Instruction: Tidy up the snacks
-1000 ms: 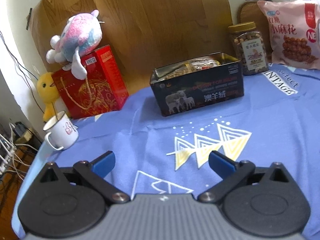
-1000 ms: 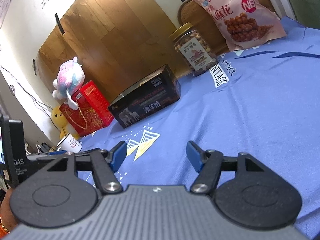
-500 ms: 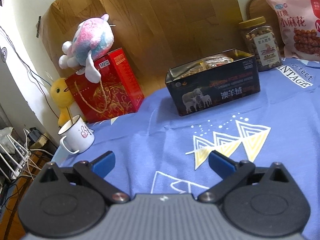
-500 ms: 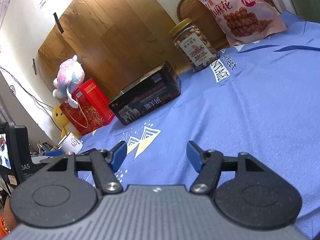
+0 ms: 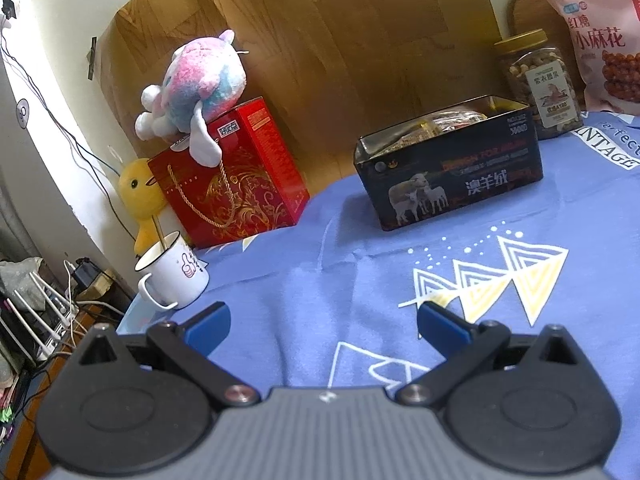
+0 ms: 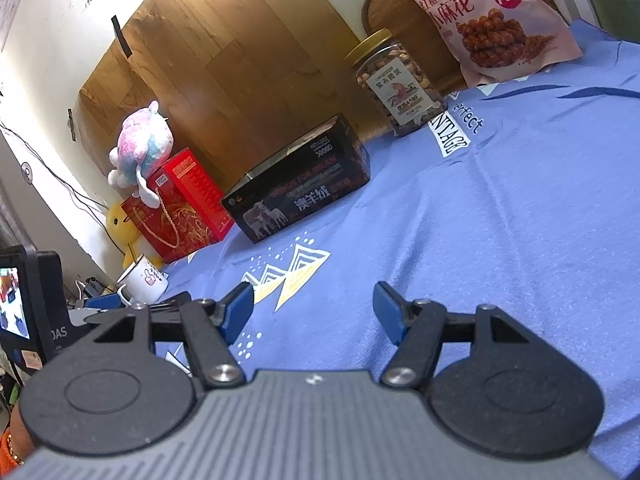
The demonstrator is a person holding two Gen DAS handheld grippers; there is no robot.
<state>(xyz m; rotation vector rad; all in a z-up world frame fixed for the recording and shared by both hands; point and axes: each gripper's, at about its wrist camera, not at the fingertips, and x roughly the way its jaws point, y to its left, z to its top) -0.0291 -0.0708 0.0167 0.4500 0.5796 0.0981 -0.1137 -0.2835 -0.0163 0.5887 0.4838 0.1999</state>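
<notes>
A black open tin box [image 5: 452, 172] with sheep printed on it holds wrapped snacks and stands on the blue cloth; it also shows in the right wrist view [image 6: 300, 192]. A clear jar of nuts with a gold lid [image 5: 538, 84] [image 6: 396, 84] stands behind it. A pink bag of fried dough twists [image 5: 604, 44] [image 6: 484, 20] leans at the back right. My left gripper [image 5: 322, 326] is open and empty, low over the cloth. My right gripper [image 6: 314, 312] is open and empty, well short of the box.
A red gift box [image 5: 232, 184] with a pink-blue plush toy [image 5: 192, 84] on top stands at the back left, beside a yellow duck toy [image 5: 140, 196]. A white mug [image 5: 172, 276] sits near the table's left edge. A wooden board [image 5: 320, 40] lines the back.
Both grippers have drawn back and to the left; the box, jar and bag have shifted right in the left wrist view. Both stay open and empty.
</notes>
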